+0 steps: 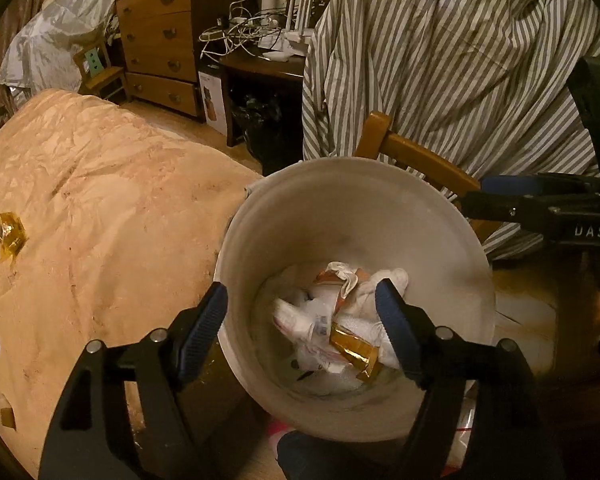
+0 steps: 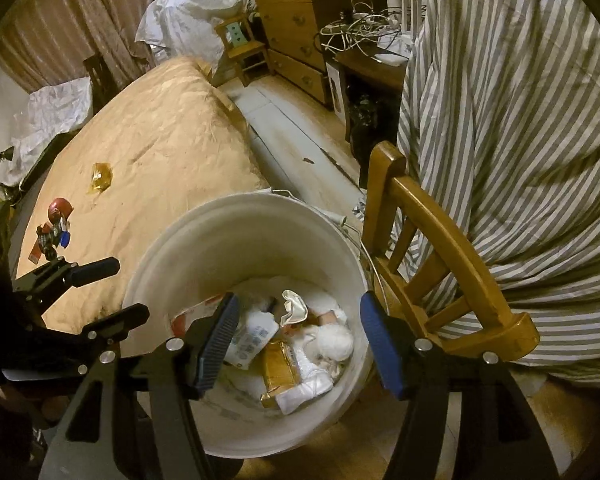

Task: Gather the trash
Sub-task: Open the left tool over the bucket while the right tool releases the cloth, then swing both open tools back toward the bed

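Both tools, left (image 1: 300, 328) and right (image 2: 296, 340), we find released above the white bucket (image 1: 452, 248) holding wrappers; one gold wrapper (image 2: 100, 178) lies on the worktop (image 2: 172, 128).

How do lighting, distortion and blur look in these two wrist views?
Left wrist: dim warm light, heavy fisheye vignette, bucket rim bowed, glare on the gold wrapper, right edge dark and smeared. Right wrist: same yellow cast, chair bent by the lens, bucket contents fairly sharp, corners black.

One white bucket (image 2: 236, 236), one wooden chair (image 2: 452, 256), two grippers (image 1: 300, 328) (image 2: 296, 340).
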`<move>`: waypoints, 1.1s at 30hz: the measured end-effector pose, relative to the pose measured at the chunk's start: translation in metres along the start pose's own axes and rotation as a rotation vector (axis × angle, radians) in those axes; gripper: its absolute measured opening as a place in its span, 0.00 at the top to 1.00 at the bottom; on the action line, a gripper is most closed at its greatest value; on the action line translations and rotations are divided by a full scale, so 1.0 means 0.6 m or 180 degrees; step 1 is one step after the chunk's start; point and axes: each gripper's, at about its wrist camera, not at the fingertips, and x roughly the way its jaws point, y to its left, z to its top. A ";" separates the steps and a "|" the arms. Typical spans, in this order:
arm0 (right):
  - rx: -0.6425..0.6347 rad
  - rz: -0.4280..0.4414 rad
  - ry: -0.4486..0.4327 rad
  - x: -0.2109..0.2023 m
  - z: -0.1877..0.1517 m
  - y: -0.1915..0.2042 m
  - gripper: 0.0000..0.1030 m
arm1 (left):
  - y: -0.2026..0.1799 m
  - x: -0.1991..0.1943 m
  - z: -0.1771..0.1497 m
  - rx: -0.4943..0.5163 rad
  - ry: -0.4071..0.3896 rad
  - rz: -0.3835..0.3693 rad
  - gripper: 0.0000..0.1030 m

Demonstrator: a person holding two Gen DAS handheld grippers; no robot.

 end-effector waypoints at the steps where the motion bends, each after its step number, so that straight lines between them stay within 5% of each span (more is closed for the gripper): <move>1: 0.0003 0.0011 0.0000 0.000 -0.001 0.000 0.38 | 0.001 0.000 0.000 -0.0005 -0.0002 0.0004 0.29; 16: -0.0159 0.0058 -0.0091 -0.005 -0.002 0.049 0.38 | 0.021 -0.018 -0.016 -0.0061 -0.0040 0.0030 0.29; 20: -0.0269 0.0091 -0.0270 -0.022 -0.008 0.078 0.30 | 0.038 -0.036 -0.028 -0.0123 -0.0114 0.0106 0.29; 33: -0.1127 0.0354 -0.0767 -0.024 -0.037 0.325 0.15 | 0.187 -0.146 -0.128 -0.0565 -0.0476 0.0870 0.29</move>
